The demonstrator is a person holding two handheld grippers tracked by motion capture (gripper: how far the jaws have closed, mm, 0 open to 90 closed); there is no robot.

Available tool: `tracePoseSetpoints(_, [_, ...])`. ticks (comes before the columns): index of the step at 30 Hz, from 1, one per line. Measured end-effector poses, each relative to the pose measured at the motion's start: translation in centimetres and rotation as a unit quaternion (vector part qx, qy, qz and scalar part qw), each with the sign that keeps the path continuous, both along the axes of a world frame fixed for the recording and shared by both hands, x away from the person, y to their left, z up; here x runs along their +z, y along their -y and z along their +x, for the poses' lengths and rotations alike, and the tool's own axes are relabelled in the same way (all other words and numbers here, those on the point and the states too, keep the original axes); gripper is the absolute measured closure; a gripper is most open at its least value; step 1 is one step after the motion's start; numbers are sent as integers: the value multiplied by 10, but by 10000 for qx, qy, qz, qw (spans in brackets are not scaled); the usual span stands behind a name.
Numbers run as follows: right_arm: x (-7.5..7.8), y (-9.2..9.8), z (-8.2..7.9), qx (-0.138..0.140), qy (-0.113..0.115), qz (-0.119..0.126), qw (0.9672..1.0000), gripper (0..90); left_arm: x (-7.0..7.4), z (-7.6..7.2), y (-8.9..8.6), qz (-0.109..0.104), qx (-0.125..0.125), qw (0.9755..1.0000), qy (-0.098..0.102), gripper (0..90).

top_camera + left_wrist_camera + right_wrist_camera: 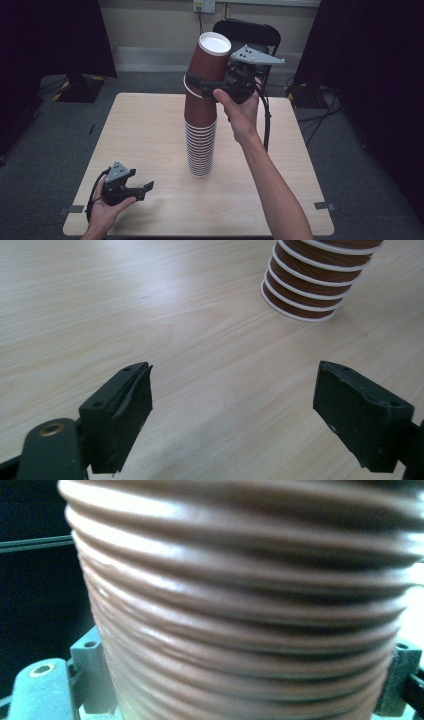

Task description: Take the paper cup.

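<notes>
A tall stack of brown ribbed paper cups stands upside down on the middle of the wooden table; its lowest white rims lie beyond my left jaws. The top cup, white base up, is tilted and partly lifted off the stack. My right gripper is shut on its lower part, near its rim, reaching in from the right. In the right gripper view the cup's ribbed wall sits between the fingers. My left gripper rests low at the table's front left, open and holding nothing.
A black chair stands behind the table's far edge. Dark curtains hang at both sides. A cable trails down from the right gripper. Bare tabletop surrounds the stack on the left and at the front.
</notes>
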State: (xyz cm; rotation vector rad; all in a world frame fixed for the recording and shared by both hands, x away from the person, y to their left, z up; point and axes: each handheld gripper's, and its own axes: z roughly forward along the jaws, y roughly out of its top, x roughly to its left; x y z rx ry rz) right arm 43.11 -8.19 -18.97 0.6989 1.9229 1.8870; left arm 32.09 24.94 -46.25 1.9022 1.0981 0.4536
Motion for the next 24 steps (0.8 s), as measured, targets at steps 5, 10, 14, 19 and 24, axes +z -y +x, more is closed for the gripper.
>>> tracePoseSetpoints(5, [7,4,-2,-127,44,126,9998,124,0,0,1,78,56,10000,8,158])
tracePoseSetpoints(10, [11,11,-3,-169,50,199,9996,125,0,0,1,87,54,9999,29,160])
tracePoseSetpoints(14, [13,21,-5,-270,27,233,9994,126,-1,1,1,152,76,9998,47,170])
tracePoseSetpoints(19, [13,30,-8,-352,26,211,9992,126,0,0,1,45,52,10000,22,182])
tracePoseSetpoints(24, [9,42,-11,-490,-3,175,9986,126,0,0,1,51,62,10000,27,186])
